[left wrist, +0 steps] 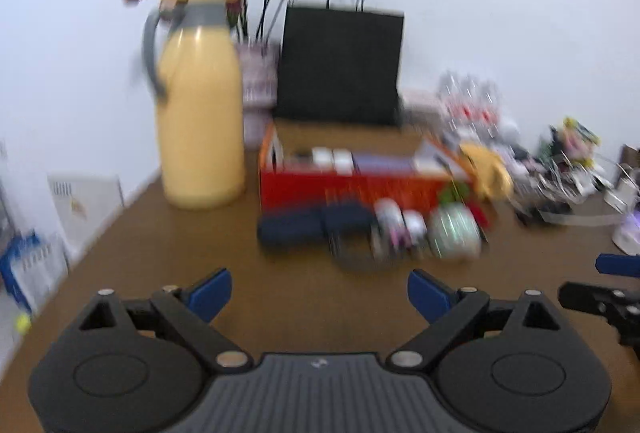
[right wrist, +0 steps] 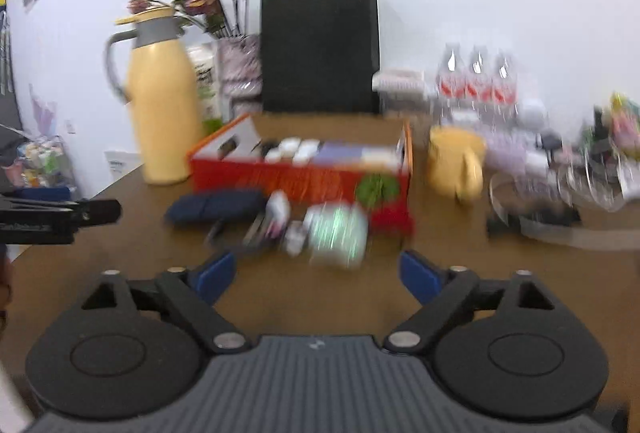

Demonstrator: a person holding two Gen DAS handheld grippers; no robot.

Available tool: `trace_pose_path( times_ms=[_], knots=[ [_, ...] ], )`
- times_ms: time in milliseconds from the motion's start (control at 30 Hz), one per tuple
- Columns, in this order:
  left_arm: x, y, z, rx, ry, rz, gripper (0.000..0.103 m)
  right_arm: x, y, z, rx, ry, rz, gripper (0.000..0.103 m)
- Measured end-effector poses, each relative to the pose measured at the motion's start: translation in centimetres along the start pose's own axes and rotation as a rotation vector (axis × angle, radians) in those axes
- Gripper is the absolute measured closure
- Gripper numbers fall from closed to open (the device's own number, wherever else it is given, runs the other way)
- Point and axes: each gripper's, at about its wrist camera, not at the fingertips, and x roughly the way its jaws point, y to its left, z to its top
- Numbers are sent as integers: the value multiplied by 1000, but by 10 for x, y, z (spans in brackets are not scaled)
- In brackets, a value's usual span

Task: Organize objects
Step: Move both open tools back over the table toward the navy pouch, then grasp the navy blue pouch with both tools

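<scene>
An open red-orange box (left wrist: 352, 189) (right wrist: 296, 177) holding several small items stands on the brown table (left wrist: 168, 273). In front of it lie a dark blue case (left wrist: 312, 227) (right wrist: 216, 207), small bottles (left wrist: 394, 221) (right wrist: 280, 217) and a whitish-green round object (left wrist: 454, 235) (right wrist: 338, 233). My left gripper (left wrist: 320, 293) is open and empty, well short of the case. My right gripper (right wrist: 318, 273) is open and empty, just short of the round object. Both views are blurred.
A yellow thermos jug (left wrist: 200, 105) (right wrist: 162, 97), a vase of dried flowers (left wrist: 260, 73) and a black paper bag (left wrist: 340, 65) (right wrist: 320, 53) stand behind the box. A yellow mug (right wrist: 456, 161), water bottles (right wrist: 476, 81) and clutter (left wrist: 560, 173) lie to the right.
</scene>
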Motion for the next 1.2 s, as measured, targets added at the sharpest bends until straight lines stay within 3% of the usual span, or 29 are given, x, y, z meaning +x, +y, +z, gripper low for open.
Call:
trace_pose_path(
  times_ms=[100, 167, 300, 433, 567, 667, 800, 933, 1033, 1133, 1200],
  knots=[
    [-26, 7, -33, 2, 87, -17, 8, -38, 3, -35, -73, 86, 8, 6],
    [-39, 13, -42, 2, 112, 2, 8, -64, 3, -45, -87, 92, -1, 6],
    [-48, 18, -39, -5, 68, 7, 7, -88, 4, -44, -78, 30, -14, 5],
    [-35, 16, -29, -3, 47, 14, 7, -69, 5, -32, -47, -3, -13, 10],
    [-6, 29, -11, -28, 9, 27, 8, -25, 14, -13, -60, 11, 71, 36],
    [38, 51, 12, -82, -3, 7, 9, 23, 22, 11, -70, 9, 126, 44],
    [113, 75, 45, -179, 39, -53, 17, 107, 39, 52, -61, 2, 178, 46],
    [171, 80, 66, -191, 91, -76, 26, 188, 51, 83, -40, 31, 187, 53],
    [198, 80, 71, -195, 113, -85, 29, 234, 50, 95, -10, 67, 131, 54],
    [208, 81, 66, -206, 106, -125, 31, 267, 38, 94, 76, 119, 182, 54],
    [209, 83, 65, -211, 104, -130, 38, 275, 34, 87, 76, 93, 177, 56]
  ],
)
